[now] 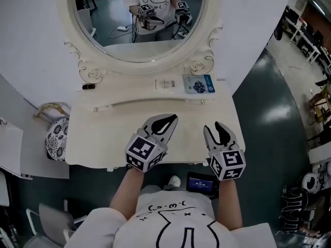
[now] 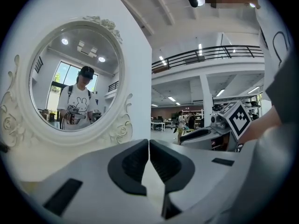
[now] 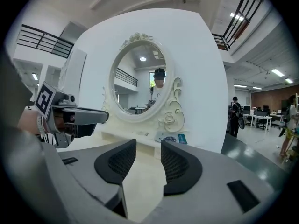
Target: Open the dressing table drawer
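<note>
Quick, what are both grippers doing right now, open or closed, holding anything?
Left gripper: closed, holding nothing.
Right gripper: open, holding nothing.

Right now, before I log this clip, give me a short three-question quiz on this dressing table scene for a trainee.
1. True or false: the left gripper has its jaws wide apart.
2. What lies on the shelf below the mirror, towards the shelf's right end? A: a blue packet; B: a red cup; C: a green bottle.
3. Which gripper has open jaws with nothing between them?

Key
1. False: its jaws are together.
2. A.
3. The right gripper.
</note>
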The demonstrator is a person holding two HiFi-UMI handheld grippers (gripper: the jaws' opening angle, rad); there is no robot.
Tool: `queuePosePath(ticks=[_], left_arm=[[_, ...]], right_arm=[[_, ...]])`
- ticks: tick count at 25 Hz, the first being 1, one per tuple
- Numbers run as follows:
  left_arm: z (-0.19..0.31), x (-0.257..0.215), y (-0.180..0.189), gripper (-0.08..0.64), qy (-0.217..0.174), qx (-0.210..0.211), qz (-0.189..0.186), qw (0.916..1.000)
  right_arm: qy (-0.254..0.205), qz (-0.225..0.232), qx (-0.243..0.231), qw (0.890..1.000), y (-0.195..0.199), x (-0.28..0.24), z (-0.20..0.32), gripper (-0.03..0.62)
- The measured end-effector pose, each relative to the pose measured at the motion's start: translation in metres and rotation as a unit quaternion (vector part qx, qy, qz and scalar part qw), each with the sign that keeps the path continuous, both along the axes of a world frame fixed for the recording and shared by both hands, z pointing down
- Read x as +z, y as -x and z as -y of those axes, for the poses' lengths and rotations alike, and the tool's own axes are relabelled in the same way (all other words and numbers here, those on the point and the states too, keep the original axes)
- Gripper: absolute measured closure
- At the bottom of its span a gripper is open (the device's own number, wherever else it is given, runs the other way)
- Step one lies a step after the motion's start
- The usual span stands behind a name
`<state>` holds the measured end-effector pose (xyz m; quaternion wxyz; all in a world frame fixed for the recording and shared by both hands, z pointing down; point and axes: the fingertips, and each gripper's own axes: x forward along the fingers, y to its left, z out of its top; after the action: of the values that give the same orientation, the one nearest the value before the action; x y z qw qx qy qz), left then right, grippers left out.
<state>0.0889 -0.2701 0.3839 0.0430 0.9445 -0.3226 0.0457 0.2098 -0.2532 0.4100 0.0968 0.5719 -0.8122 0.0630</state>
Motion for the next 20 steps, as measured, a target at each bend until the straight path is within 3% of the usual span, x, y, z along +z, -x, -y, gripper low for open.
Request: queuePosePath(ticks=[8,20], left_arm=[[0.025,0.015,0.005,0.548,0.02,-0.023,0.002,0.9995],[0.073,0.047,0.01,0.548,0.049,-0.018,0.018,0.9985]], right_arm=[[0.033,-0.002,0.01,0.999,-0.011,0.03,0.038,0.41],[0.09,-0.018,0.029,0.995,-0.018,0.08,0.097,0.41]])
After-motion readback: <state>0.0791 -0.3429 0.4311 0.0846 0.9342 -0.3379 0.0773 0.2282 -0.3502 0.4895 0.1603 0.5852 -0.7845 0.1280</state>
